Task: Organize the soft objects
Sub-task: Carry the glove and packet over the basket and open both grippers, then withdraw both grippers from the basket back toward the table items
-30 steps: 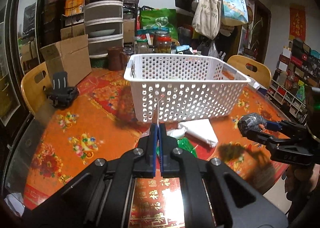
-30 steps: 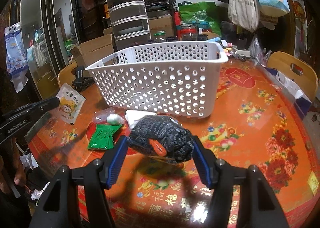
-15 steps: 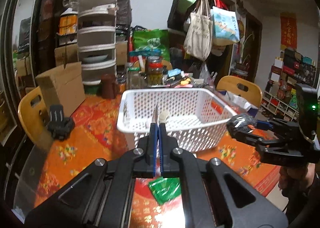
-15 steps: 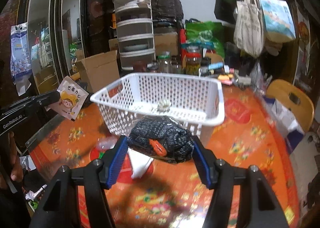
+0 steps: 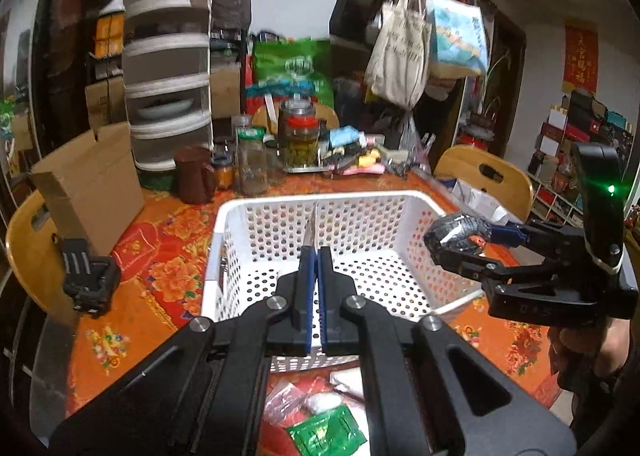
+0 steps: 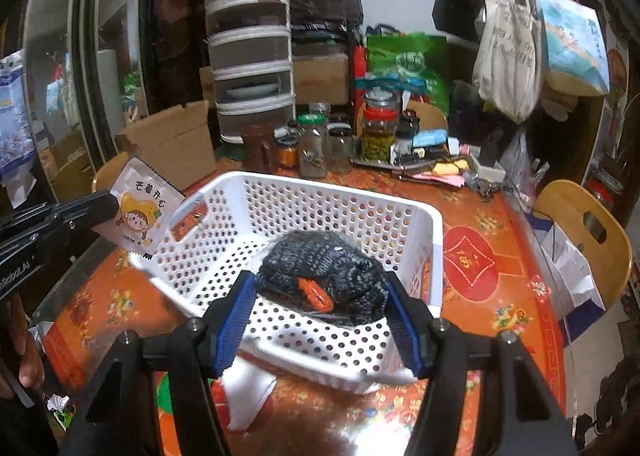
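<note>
A white perforated basket (image 5: 400, 200) (image 6: 436, 256) stands on the orange flowered table. My left gripper (image 5: 314, 256) is shut on a thin white cartoon sachet (image 5: 311, 228), seen edge-on, above the basket's near side; the sachet's face shows in the right wrist view (image 6: 140, 212). My right gripper (image 6: 320, 296) is shut on a dark knitted item in clear wrap (image 6: 324, 276) and holds it over the basket's inside; it also shows in the left wrist view (image 5: 456, 232). A green packet (image 5: 328, 434), a clear bag (image 5: 320, 402) and a white pouch (image 6: 248, 396) lie on the table before the basket.
Jars (image 5: 300, 136) and clutter line the table's far edge. A cardboard box (image 5: 88, 184) and a black mount (image 5: 88, 276) sit at left. Wooden chairs (image 6: 584, 228) stand around the table. A stack of drawers (image 6: 252, 68) is behind.
Both grippers have risen and moved forward, from table level in front of the basket to above it. The basket interior now shows below both held items.
</note>
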The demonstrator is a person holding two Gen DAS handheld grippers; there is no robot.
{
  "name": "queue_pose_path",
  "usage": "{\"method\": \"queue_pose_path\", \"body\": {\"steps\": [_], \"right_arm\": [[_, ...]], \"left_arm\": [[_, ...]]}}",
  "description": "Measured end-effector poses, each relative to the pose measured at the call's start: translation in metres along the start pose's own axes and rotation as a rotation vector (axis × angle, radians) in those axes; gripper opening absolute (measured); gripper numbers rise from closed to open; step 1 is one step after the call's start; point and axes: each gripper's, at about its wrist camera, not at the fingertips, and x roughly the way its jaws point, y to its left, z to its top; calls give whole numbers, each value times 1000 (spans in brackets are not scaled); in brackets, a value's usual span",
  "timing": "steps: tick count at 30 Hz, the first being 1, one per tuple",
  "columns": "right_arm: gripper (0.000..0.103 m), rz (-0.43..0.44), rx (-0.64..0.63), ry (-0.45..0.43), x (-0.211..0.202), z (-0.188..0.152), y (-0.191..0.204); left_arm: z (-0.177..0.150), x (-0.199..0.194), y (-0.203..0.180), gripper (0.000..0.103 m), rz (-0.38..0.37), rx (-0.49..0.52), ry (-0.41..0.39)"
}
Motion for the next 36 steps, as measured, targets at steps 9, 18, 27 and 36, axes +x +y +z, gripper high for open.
{"method": "queue_pose_path", "body": {"steps": [9,18,27,36], "right_arm": [[63,-35,30,180,82,9,-16],[66,-54,56,239,112,8,-25],[84,-53,64,223,112,9,-26],[101,-61,60,148,85,8,-25]], "left_arm": [[-2,112,12,2,28,-44,213],[-16,151,19,2,34,-48,270],[-17,149,20,4,16,-60,269],[-13,112,10,78,29,-16,169]]}}
